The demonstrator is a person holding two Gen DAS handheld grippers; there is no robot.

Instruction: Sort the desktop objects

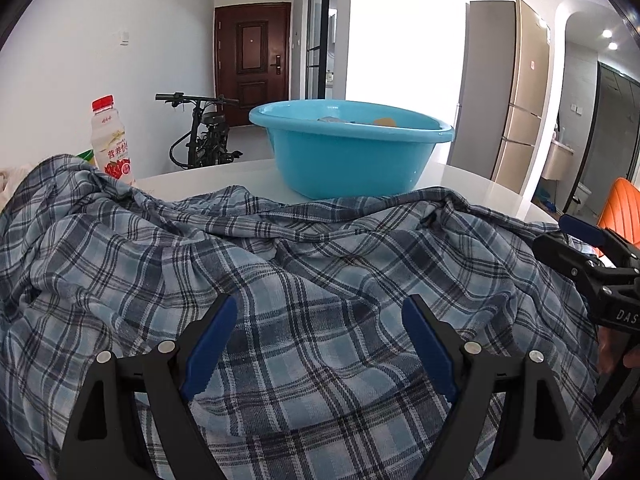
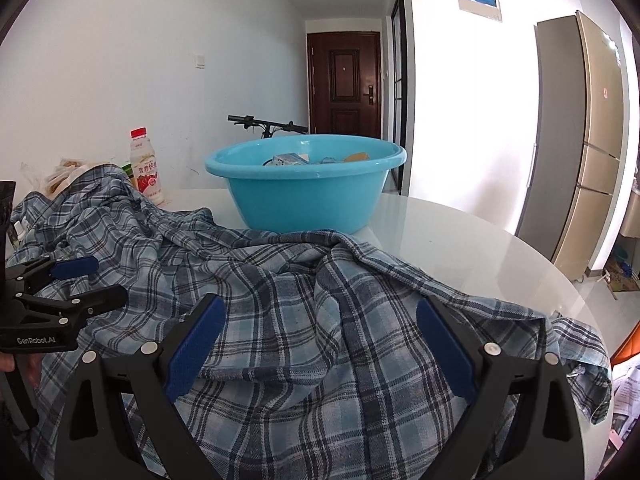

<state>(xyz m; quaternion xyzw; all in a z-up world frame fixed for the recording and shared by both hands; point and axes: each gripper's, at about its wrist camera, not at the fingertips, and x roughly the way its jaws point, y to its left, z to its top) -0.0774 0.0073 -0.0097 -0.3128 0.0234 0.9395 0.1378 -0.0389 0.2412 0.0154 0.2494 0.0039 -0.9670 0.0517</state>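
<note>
A crumpled blue plaid shirt [image 1: 280,280] is spread over the near part of a round white table [image 2: 460,240], and it serves as the landmark here. Behind the shirt, touching its far edge, a light blue plastic basin [image 1: 344,152] is set on the table; small items are seen inside it, among them a small carton [image 2: 288,159] and something yellow [image 1: 385,121], too hidden to be named. Behind the shirt's left end a white drink bottle with a red cap [image 1: 110,140] is stood upright, and a plastic bag [image 2: 64,170] is seen beyond the same end.

The left gripper [image 1: 316,344] is held just above the shirt's near half with its blue-padded fingers spread wide apart, nothing being clamped. The right gripper [image 2: 320,348] is held likewise over the shirt's right part, its fingers wide apart and nothing held between them. Each gripper is caught at the edge of the other's view.

Beyond the shirt and table, a bicycle [image 1: 204,136], a dark wooden door [image 1: 252,60] and a tall refrigerator [image 2: 580,140] are visible.
</note>
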